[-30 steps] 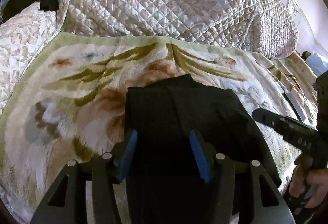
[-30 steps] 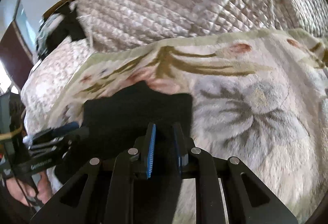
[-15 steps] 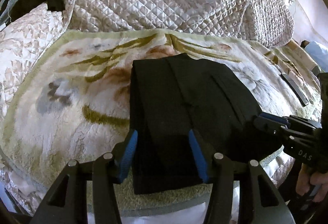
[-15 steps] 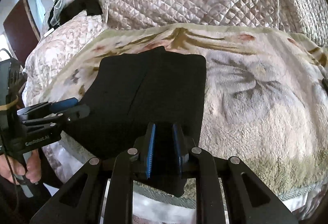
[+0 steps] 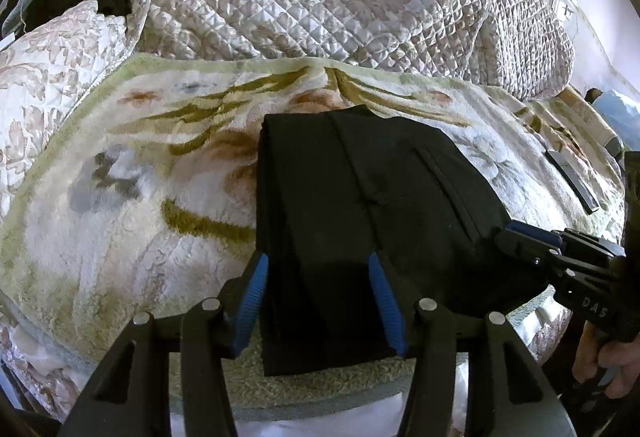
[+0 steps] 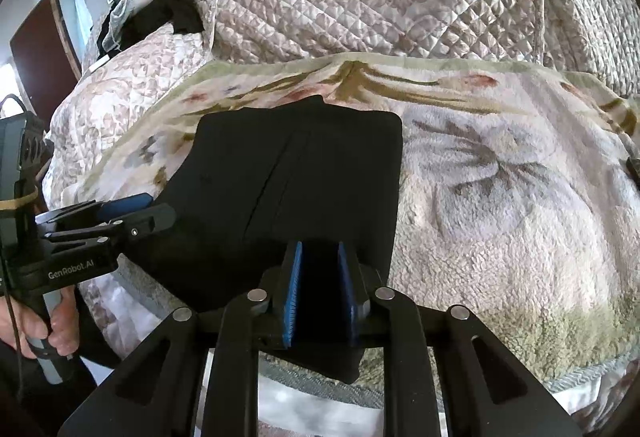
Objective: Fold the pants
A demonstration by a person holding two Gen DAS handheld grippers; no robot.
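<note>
Here the folded pants (image 5: 360, 221) lie under the spread left hand-held gripper (image 5: 316, 301), the right hand-held gripper (image 6: 319, 297) apparently pinching their edge.

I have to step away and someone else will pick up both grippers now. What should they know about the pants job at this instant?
Left gripper: jaws wide open over the near end of the black pants, holding nothing.
Right gripper: jaws narrowly apart over the pants' near right edge; grip unclear.
Pants lie folded into a compact rectangle on the floral blanket, near end at the bed's edge.
Done: folding looks finished.
Left: probably only back both grippers off.
</note>
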